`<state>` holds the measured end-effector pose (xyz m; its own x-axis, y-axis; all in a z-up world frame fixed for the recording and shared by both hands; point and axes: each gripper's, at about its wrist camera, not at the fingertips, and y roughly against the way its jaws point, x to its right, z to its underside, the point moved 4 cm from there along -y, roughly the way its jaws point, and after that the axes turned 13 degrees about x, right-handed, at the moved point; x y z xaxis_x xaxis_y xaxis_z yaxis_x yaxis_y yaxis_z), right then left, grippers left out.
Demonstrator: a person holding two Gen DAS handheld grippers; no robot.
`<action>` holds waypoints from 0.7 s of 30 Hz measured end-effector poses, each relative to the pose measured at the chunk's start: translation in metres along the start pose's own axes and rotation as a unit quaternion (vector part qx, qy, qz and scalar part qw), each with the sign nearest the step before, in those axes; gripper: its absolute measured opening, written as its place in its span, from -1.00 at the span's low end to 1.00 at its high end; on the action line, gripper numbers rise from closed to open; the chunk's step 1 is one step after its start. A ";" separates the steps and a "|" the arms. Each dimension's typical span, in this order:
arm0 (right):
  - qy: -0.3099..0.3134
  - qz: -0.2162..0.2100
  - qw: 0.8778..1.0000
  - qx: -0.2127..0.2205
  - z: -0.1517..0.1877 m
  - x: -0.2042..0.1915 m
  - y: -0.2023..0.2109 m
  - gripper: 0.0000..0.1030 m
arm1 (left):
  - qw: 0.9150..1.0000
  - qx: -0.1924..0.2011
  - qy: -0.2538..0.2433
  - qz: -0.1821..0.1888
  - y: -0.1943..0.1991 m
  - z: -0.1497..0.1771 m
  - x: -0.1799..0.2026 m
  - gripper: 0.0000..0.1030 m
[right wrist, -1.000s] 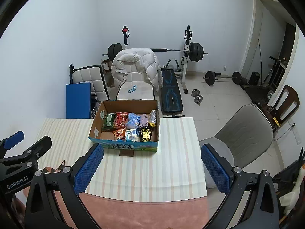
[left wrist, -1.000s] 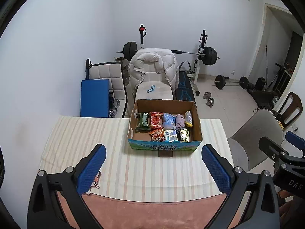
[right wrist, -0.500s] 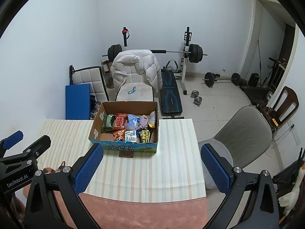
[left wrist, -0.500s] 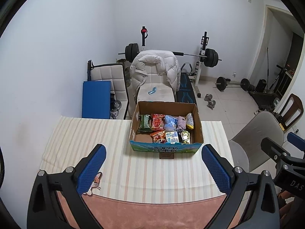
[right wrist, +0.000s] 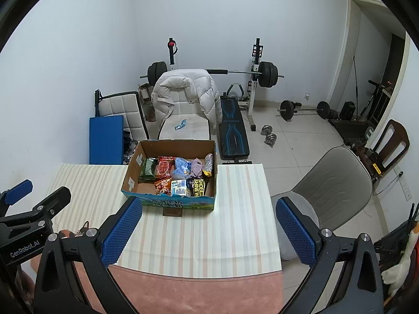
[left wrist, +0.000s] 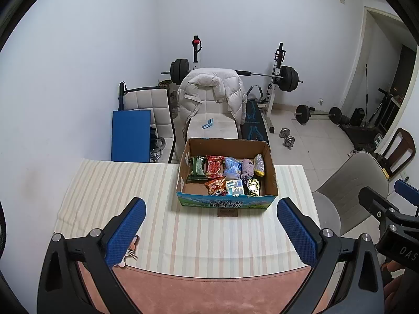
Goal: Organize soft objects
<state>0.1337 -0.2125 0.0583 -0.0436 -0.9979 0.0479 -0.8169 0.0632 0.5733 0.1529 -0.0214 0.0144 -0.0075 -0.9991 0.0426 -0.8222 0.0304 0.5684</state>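
A cardboard box (left wrist: pixel 269 167) stands at the far edge of a striped table (left wrist: pixel 125 183); it also shows in the right wrist view (right wrist: pixel 132 172). Inside lie several soft packets: a green one (left wrist: pixel 197 166), a red one (left wrist: pixel 214 164), a pale blue bag (left wrist: pixel 232 167), a purple cloth (left wrist: pixel 247 168) and a black-yellow pack (right wrist: pixel 199 186). My left gripper (left wrist: pixel 210 231) is open and empty, well short of the box. My right gripper (right wrist: pixel 209 231) is open and empty, also short of it.
A small brown card (left wrist: pixel 227 212) lies in front of the box. A small toy figure (left wrist: pixel 129 248) sits at the near left. A grey chair (right wrist: pixel 332 183) stands right of the table. A jacket-draped chair (left wrist: pixel 212 96) and weight bench (right wrist: pixel 234 133) stand beyond.
Both grippers have drawn back and up slightly; the box sits a little lower in the left wrist view. Both stay open and empty.
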 end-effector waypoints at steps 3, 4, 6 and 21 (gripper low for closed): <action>0.000 -0.001 1.000 0.000 -0.001 0.001 0.001 1.00 | 1.000 0.002 0.002 0.001 0.000 0.000 0.000 0.99; 0.000 -0.001 1.000 0.001 -0.001 0.001 0.001 1.00 | 1.000 0.002 0.001 0.000 0.000 0.000 0.000 0.99; 0.002 0.001 1.000 0.001 -0.001 0.001 0.001 1.00 | 1.000 0.002 0.002 0.000 -0.001 -0.002 0.000 0.99; 0.009 0.001 1.000 0.010 -0.008 -0.001 0.004 1.00 | 1.000 0.006 0.001 0.000 -0.001 -0.003 -0.002 0.99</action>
<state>0.1345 -0.2113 0.0669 -0.0350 -0.9973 0.0643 -0.8277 0.0650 0.5574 0.1556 -0.0191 0.0158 -0.0064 -0.9990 0.0440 -0.8288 0.0299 0.5588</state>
